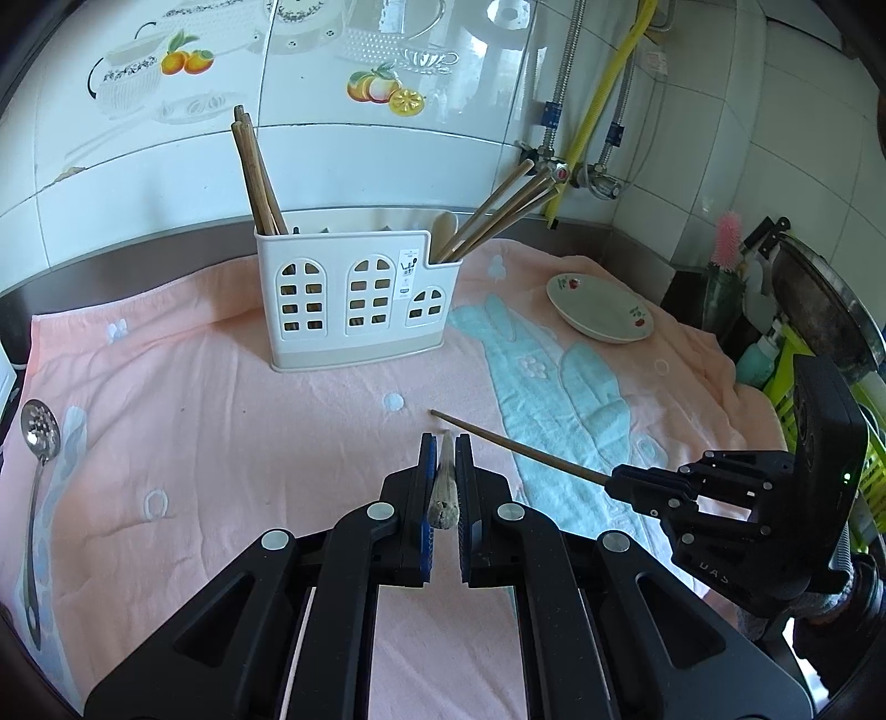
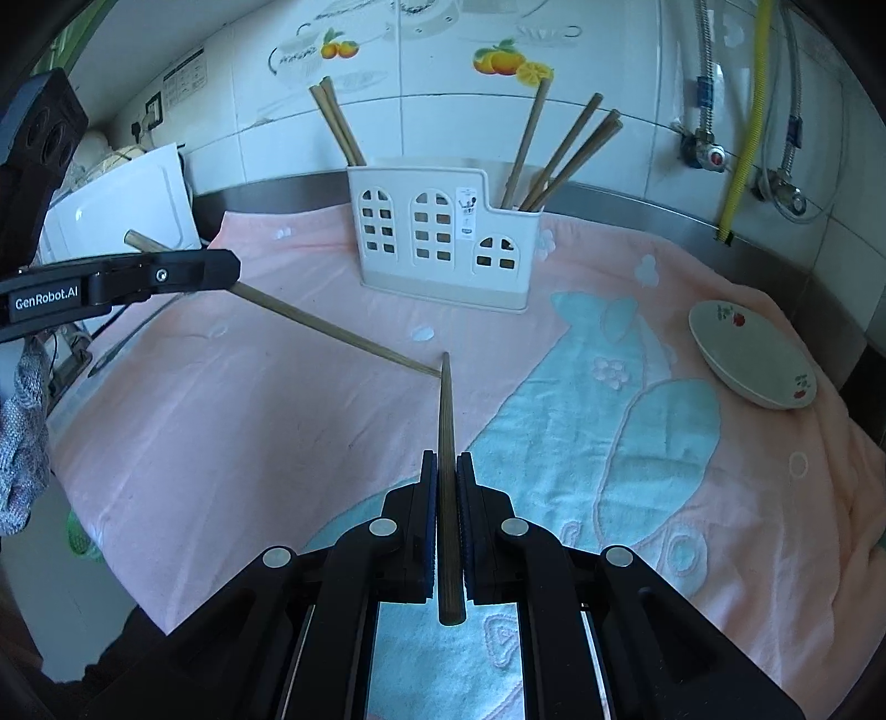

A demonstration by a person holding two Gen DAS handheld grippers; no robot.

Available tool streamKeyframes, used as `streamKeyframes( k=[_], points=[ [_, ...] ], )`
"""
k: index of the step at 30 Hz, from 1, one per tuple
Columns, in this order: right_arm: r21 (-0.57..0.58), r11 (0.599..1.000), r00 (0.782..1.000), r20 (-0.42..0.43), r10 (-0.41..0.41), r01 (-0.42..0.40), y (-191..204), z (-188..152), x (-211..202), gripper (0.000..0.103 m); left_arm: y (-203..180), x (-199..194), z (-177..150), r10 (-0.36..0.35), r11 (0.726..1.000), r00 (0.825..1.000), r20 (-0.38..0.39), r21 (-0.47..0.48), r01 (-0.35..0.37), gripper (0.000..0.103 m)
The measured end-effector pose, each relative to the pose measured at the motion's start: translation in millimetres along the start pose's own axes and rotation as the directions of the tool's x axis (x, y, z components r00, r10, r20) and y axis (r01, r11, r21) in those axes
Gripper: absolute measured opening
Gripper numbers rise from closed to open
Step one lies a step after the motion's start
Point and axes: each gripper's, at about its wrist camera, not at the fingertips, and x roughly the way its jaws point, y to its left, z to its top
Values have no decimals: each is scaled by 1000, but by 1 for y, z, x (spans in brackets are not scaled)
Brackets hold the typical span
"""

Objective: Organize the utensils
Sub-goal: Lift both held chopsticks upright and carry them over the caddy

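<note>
This is a home kitchen. Ahead of the fingers rises a wall of glossy white tiles (image 1: 387, 160), some printed with fruit and crockery. Off to the right of the fingers, a yellow gas hose (image 1: 603, 105) and braided metal water pipes (image 2: 706, 50) run down to valves (image 2: 706, 152). A steel counter edge (image 2: 637, 202) runs along the wall's foot. Beneath the fingers a pink towel (image 1: 194, 387) covers the worktop, bearing a white utensil holder (image 1: 349, 299) with chopsticks (image 1: 257, 171), a small dish (image 1: 601, 307) and a slotted spoon (image 1: 39, 437). A wok (image 1: 819, 299) sits far right.
</note>
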Motion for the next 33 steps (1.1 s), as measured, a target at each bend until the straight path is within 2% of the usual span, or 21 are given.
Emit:
streamKeyframes(
  k=[8,16,22,27,33],
  points=[
    [45,999,997,83,5,-9,-2,14,-11,7,-1,-1,3,4,1000,1000,2,13,-4,5],
    [62,997,989,148,30,-39,-2,45,-24,7,-2,-4,16,1,999,1000,16,36,-1,5],
    [24,999,991,131,40,-43,7,70,-28,7,-1,-10,28,1,999,999,33,55,-3,5],
    [-4,999,996,84,33,-32,12,61,-16,7,6,-9,27,0,999,1000,23,47,-1,6],
    [-14,999,992,122,33,-31,10,83,-30,7,6,-15,48,11,998,999,49,69,-14,5]
  ],
)
